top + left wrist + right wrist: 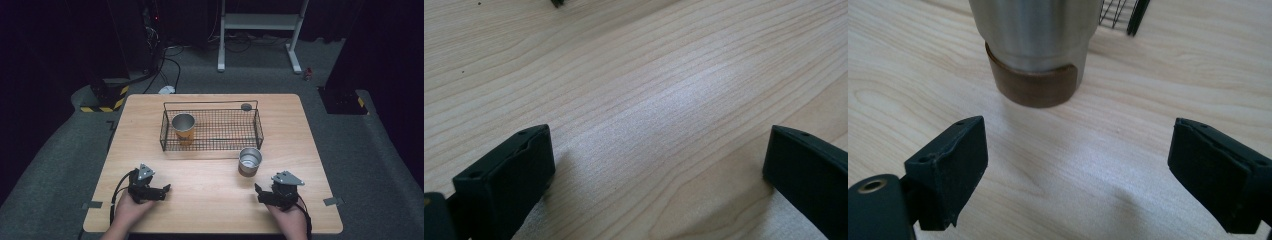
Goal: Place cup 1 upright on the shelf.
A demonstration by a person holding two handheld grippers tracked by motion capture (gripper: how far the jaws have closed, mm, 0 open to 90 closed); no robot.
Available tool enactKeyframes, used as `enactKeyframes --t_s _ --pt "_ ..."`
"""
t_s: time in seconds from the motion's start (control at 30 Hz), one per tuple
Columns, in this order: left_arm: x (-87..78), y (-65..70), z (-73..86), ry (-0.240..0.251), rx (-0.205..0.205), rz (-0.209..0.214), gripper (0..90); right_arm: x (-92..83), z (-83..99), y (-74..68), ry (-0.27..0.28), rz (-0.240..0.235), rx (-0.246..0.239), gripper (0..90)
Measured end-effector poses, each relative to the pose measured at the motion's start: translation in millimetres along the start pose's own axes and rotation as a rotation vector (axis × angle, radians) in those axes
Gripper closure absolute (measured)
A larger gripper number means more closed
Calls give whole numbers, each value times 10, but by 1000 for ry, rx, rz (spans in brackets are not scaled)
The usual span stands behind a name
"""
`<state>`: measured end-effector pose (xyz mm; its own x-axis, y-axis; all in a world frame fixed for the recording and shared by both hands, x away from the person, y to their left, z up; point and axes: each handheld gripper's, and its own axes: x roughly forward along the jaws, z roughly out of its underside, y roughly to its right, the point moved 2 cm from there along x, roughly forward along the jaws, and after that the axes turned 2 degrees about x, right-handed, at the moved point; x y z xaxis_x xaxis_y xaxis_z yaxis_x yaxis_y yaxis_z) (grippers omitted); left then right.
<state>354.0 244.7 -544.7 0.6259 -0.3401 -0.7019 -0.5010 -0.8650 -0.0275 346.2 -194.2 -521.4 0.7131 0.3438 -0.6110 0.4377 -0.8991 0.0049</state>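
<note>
One steel cup (1035, 47) is standing upright just ahead of the right gripper (1075, 165), whose jaws are gaping empty.

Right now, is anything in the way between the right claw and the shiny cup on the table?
No, nothing visible. The right claw sits open on the table, and only bare wood lies between it and the steel cup just ahead. The wire basket stands beyond the cup, not in the path.
</note>
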Motion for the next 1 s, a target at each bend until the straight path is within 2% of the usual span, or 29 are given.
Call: enactKeyframes --t_s 0.17,0.3,0.43,0.53,0.57,0.77,0.87,1.0 --pt "1 -12 -7 2 8 -3 24 -5 -33 -46 19 -16 0 92" --pt "2 -10 -7 2 4 -4 24 -3 -83 -81 47 -63 -14 97" --pt "2 -11 -7 2 5 -2 24 -6 -142 -109 29 -74 -4 95" --pt "3 -11 -7 3 6 -2 24 -6 -178 -119 39 -68 -4 94" --pt "3 -11 -7 3 5 2 24 2 -204 -131 37 -63 24 95" --pt "6 -14 -9 4 8 4 24 57 -266 -153 39 -25 67 104" --pt "6 -14 -10 4 8 2 24 59 -323 -173 58 -27 58 101" --pt "6 -14 -10 3 9 2 24 67 -371 -188 54 -33 47 100"
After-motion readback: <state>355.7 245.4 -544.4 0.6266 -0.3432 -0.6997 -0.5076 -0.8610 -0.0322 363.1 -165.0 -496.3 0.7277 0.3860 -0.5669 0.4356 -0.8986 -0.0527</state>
